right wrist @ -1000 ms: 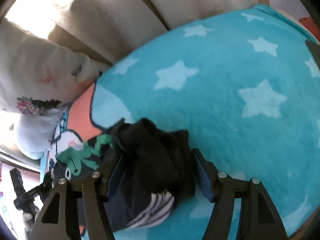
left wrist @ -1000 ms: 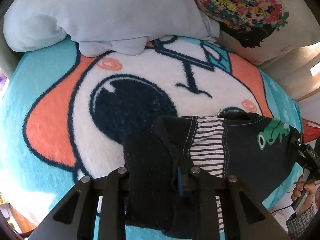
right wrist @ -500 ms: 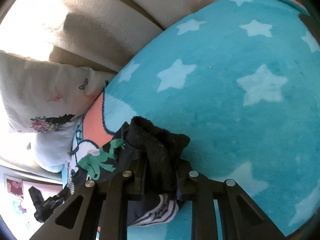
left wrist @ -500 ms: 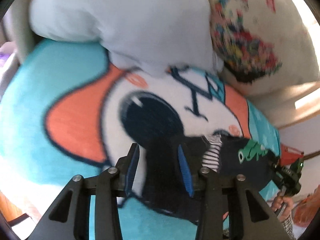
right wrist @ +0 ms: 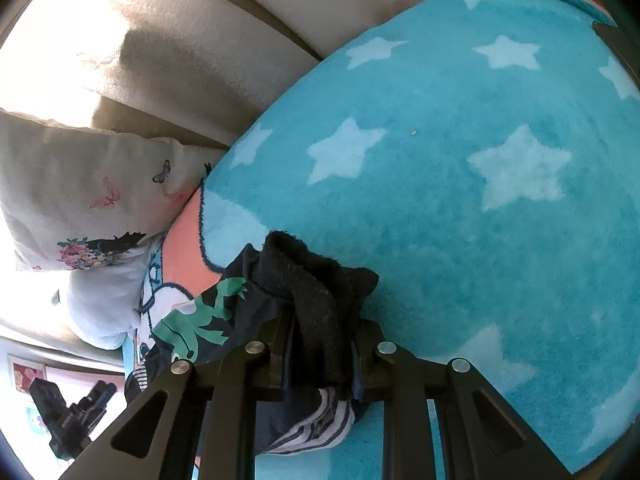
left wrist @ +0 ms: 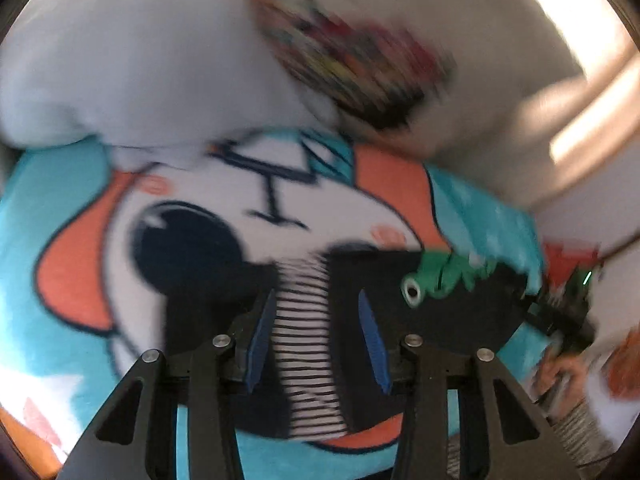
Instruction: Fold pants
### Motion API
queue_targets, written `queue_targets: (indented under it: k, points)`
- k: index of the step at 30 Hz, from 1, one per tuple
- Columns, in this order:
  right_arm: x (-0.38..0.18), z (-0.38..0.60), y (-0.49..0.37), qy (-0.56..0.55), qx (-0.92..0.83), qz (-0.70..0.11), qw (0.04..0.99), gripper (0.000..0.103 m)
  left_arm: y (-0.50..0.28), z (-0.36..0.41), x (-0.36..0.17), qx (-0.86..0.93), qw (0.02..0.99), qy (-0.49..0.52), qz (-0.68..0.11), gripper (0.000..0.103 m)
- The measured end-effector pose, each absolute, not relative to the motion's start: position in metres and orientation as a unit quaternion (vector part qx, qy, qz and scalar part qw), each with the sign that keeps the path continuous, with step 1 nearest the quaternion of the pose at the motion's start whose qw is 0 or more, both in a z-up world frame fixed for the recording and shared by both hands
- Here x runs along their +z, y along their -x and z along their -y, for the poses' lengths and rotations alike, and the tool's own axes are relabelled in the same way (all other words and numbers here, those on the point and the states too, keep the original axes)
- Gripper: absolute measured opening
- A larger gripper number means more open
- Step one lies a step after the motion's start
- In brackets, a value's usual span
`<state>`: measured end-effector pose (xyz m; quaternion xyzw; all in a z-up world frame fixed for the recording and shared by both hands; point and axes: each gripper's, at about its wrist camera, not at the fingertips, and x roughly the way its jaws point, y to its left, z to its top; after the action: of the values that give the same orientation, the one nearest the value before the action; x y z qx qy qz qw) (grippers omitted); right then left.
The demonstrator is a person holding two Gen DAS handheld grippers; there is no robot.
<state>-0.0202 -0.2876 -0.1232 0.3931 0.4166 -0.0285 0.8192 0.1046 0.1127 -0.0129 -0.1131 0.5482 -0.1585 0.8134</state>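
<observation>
The pants (left wrist: 452,320) are small, dark navy, with a green frog print and a striped inner lining (left wrist: 308,344). They lie bunched on a turquoise blanket. My left gripper (left wrist: 316,332) is open, its blue pads on either side of the striped lining; the view is blurred. My right gripper (right wrist: 324,364) is shut on the pants' black ribbed cuff (right wrist: 316,300) at the blanket's starred part. The frog print (right wrist: 200,320) shows left of it. The right gripper also shows at the right in the left wrist view (left wrist: 560,312).
The turquoise blanket (right wrist: 480,160) with white stars and a cartoon face (left wrist: 224,216) covers a beige sofa (right wrist: 180,60). A pale blue pillow (left wrist: 140,68) and a floral cushion (right wrist: 80,184) lie at the back. The left gripper shows at the bottom left of the right wrist view (right wrist: 68,412).
My left gripper let go of the pants, opened and drew back and to the right. My right gripper closed on the black cuff and lifted it slightly.
</observation>
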Motion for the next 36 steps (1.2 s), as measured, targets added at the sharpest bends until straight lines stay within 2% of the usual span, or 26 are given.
queue_targets:
  k: [3, 7, 14, 15, 16, 19, 24, 28, 32, 36]
  points:
    - [-0.122, 0.289, 0.022, -0.391, -0.030, -0.417, 0.820, 0.022, -0.112, -0.083, -0.036, -0.152, 0.806, 0.071, -0.568, 0.042]
    - [-0.120, 0.296, 0.029, -0.392, -0.040, -0.413, 0.821, 0.021, -0.119, -0.082, -0.061, -0.116, 0.798, 0.066, -0.587, 0.042]
    - [-0.122, 0.303, 0.032, -0.395, -0.035, -0.416, 0.818, 0.021, -0.114, -0.076, -0.070, -0.095, 0.807, 0.052, -0.581, 0.042]
    - [-0.123, 0.303, 0.031, -0.392, -0.033, -0.420, 0.818, 0.024, -0.114, -0.076, -0.070, -0.094, 0.808, 0.051, -0.580, 0.042]
    - [-0.123, 0.306, 0.031, -0.388, -0.039, -0.423, 0.817, 0.035, -0.113, -0.077, -0.068, -0.094, 0.807, 0.054, -0.581, 0.042]
    - [-0.106, 0.318, 0.044, -0.388, -0.080, -0.401, 0.826, 0.047, -0.108, -0.081, -0.053, -0.102, 0.813, 0.069, -0.569, 0.042]
    - [-0.049, 0.328, 0.059, -0.324, -0.146, -0.352, 0.866, 0.051, -0.084, -0.070, -0.019, -0.139, 0.836, 0.051, -0.528, 0.042]
    - [-0.022, 0.264, 0.007, -0.234, -0.019, -0.389, 0.891, 0.048, -0.073, -0.036, -0.031, -0.176, 0.829, -0.012, -0.531, 0.042]
    - [-0.034, 0.177, -0.071, -0.181, 0.117, -0.459, 0.862, 0.045, -0.064, -0.014, -0.058, -0.194, 0.810, -0.062, -0.549, 0.042]
    - [-0.046, 0.118, -0.127, -0.135, 0.162, -0.497, 0.842, 0.045, -0.056, -0.014, -0.074, -0.198, 0.803, -0.070, -0.558, 0.042]
